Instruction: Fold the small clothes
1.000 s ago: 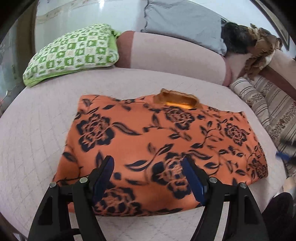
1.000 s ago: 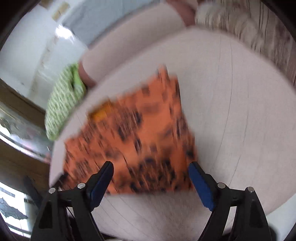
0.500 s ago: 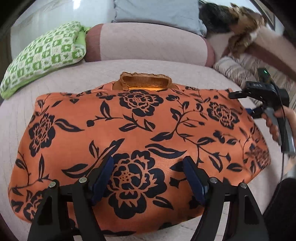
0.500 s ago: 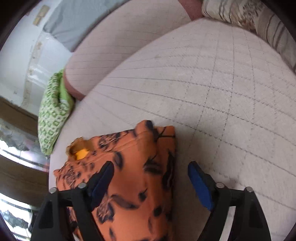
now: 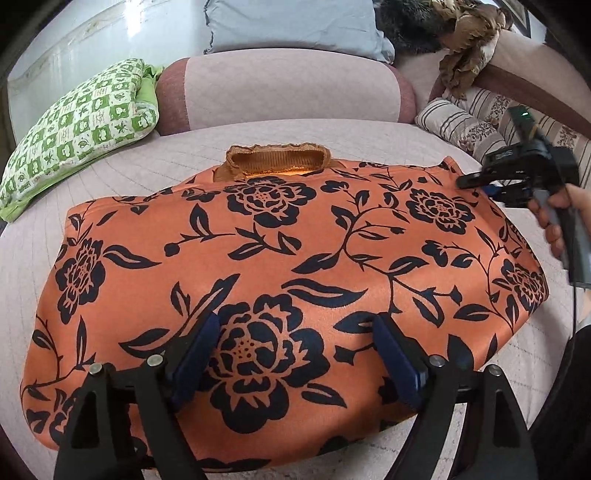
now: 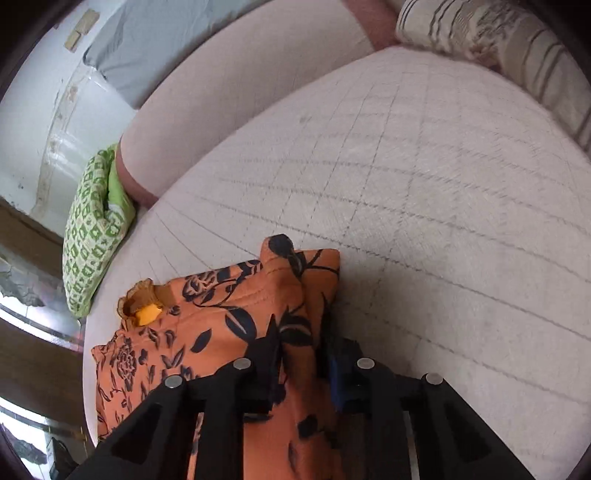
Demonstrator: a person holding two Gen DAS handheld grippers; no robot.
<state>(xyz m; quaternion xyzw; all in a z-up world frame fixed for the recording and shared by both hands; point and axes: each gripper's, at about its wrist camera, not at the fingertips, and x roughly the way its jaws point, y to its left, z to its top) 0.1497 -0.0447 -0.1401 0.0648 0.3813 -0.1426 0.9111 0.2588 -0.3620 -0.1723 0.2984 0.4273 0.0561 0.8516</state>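
A round bed [image 5: 332, 136] with a pale pink quilted cover fills the room's middle. At its far edge stands a padded headrest [image 5: 284, 92], pink with darker maroon ends. A green-and-white checked pillow [image 5: 77, 122] lies at the left of the headrest, and a grey-blue pillow [image 5: 295, 26] leans behind it against a pale, glossy wall [image 5: 92, 37] that catches daylight. To the right lie striped cushions [image 5: 458, 125], and above them a brown crumpled cloth [image 5: 465, 40] beside something dark and furry [image 5: 410, 26].
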